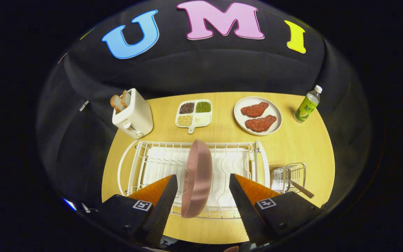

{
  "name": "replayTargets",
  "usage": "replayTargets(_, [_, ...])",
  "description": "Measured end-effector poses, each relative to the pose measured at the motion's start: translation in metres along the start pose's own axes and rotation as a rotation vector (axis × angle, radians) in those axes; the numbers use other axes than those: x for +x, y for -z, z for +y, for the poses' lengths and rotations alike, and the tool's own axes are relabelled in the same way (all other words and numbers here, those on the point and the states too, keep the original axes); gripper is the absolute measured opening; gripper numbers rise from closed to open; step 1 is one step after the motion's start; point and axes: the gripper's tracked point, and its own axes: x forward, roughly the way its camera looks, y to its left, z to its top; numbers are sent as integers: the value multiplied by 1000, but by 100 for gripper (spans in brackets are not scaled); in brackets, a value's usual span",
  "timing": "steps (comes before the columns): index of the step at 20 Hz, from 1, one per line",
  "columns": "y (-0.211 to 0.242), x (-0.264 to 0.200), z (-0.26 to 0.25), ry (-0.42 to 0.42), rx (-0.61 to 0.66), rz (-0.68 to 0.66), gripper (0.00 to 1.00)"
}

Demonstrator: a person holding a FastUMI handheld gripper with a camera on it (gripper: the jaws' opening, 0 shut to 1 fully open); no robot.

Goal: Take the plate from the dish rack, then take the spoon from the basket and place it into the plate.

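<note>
A pink plate (197, 178) stands on edge in the white wire dish rack (145, 164) on the wooden table. My gripper (203, 182) is open, its two black fingers (164, 203) either side of the plate's near rim, neither touching it. To the right of the rack stands a small wire basket (287, 176) with the brown handle of the spoon (303, 190) sticking out of it toward me.
Beyond the rack are a white toaster (133, 115) with bread, a divided dish of grains (193, 112), a white plate with two red meat pieces (257, 115) and a green bottle (307, 105). Bare table (292, 147) lies right of the rack.
</note>
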Motion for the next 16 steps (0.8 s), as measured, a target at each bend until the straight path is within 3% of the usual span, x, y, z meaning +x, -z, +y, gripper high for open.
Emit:
replayTargets(7, [29,47,11,15,69,140,71])
replayTargets(9, [35,55,4,55,65,158,61])
replayTargets(10, [38,57,0,81,67,168,51])
replayTargets(13, [40,56,-10,145,66,179,38])
replayTargets(16, [39,52,-21,192,96,178,32])
